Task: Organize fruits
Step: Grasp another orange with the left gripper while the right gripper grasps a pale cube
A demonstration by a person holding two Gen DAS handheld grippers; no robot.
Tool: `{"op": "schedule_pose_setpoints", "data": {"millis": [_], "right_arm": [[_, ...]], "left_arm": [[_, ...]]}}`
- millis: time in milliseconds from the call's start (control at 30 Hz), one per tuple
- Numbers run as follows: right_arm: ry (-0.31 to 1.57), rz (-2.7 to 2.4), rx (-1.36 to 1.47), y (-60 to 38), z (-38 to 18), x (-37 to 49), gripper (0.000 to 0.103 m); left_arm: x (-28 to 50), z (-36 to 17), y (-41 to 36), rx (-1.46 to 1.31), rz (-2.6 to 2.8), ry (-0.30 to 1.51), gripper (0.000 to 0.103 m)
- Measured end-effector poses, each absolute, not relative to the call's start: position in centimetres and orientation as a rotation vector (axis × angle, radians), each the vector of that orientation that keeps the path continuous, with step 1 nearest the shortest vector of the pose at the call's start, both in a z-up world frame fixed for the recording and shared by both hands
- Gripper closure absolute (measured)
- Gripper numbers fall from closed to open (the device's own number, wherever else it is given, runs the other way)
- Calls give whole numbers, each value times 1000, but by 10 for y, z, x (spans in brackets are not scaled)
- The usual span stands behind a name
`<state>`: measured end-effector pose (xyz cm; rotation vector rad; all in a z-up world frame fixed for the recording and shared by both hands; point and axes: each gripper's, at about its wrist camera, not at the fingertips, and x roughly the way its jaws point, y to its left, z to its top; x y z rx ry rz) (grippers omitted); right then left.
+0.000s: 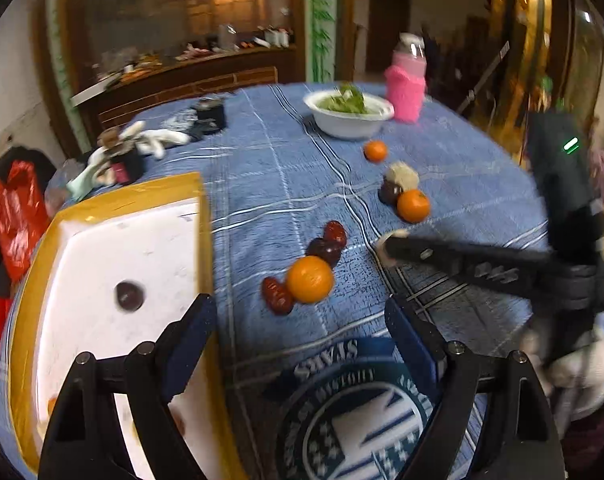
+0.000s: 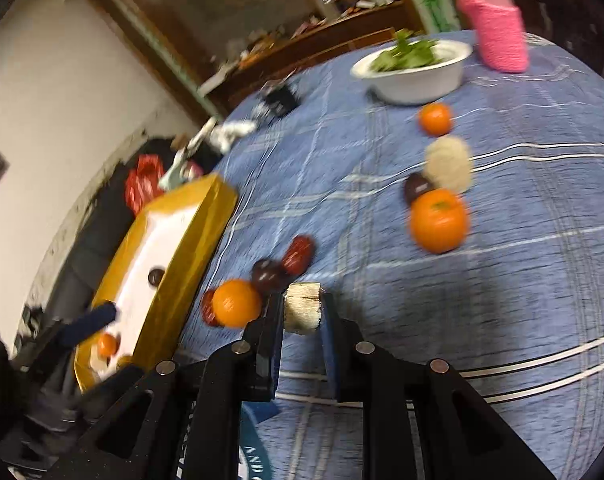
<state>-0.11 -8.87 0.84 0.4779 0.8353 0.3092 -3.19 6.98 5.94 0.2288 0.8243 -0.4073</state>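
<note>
We have barely begun: the tray [image 1: 102,240] holds a plum [image 1: 129,295] and an orange [image 2: 107,344]. Our right tongs [image 2: 302,312] grip a pale chunk [image 2: 303,313]; left tongs [image 1: 298,320] gape empty. Most fruit still sits on the surface [image 1: 461,184].

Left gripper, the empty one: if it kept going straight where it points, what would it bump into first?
Probably the orange on the blue tablecloth, between the open left gripper and beyond; depth is unclear.
</note>
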Motion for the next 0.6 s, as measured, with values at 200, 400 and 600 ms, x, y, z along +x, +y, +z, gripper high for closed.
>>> {"op": "schedule_pose_setpoints", "data": {"millis": [200,400,600], "right_arm": [[820,290,535,-103,10,0,83],[812,310,516,-102,14,-1,83],[807,294,512,-104,13,-4,83]], "left_arm": [[-5,39,40,343,-432,886,26],[6,16,30,446,-368,986,56],[-3,34,51,292,-361,937,57]]}}
